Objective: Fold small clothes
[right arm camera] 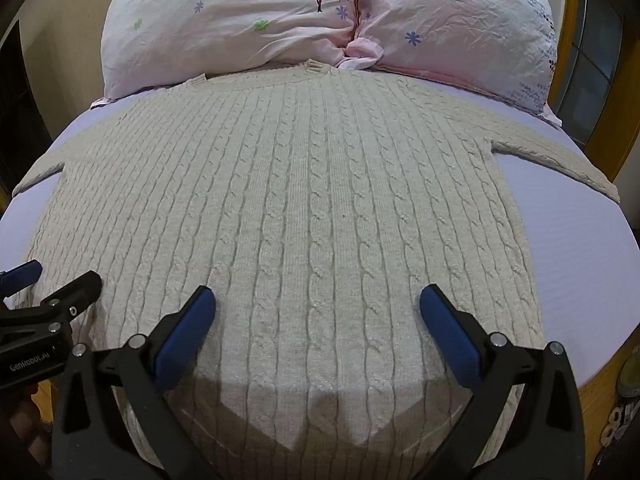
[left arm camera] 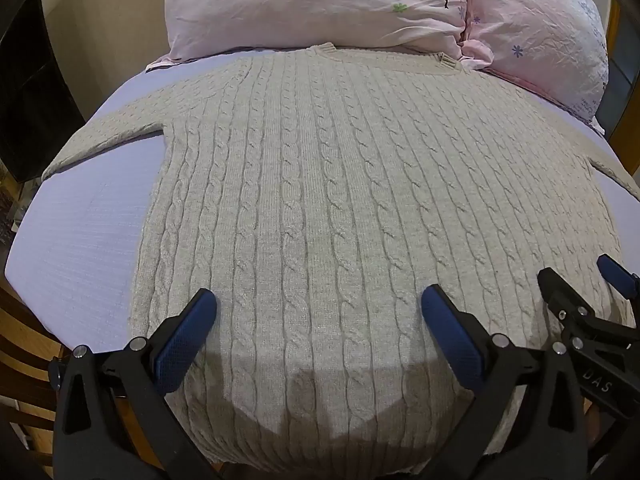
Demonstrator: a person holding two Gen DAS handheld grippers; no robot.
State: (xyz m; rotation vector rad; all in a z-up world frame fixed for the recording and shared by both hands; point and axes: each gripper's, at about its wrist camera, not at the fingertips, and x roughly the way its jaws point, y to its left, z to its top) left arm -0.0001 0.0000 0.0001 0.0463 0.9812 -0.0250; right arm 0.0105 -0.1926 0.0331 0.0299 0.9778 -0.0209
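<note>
A beige cable-knit sweater (left arm camera: 320,208) lies flat on the lilac bed sheet (left arm camera: 80,240), collar toward the pillows, both sleeves spread out sideways. It also shows in the right wrist view (right arm camera: 304,216). My left gripper (left arm camera: 320,308) is open and empty, hovering over the sweater's lower left part near the hem. My right gripper (right arm camera: 318,304) is open and empty over the lower right part. The right gripper also shows at the right edge of the left wrist view (left arm camera: 580,292), and the left gripper shows at the left edge of the right wrist view (right arm camera: 56,284).
Two pink flowered pillows (left arm camera: 320,4) lie at the head of the bed, touching the collar. The lilac sheet (right arm camera: 580,260) is bare beside the sweater. A wooden bed frame (left arm camera: 28,360) borders the mattress. A dark cabinet (left arm camera: 28,92) stands at left.
</note>
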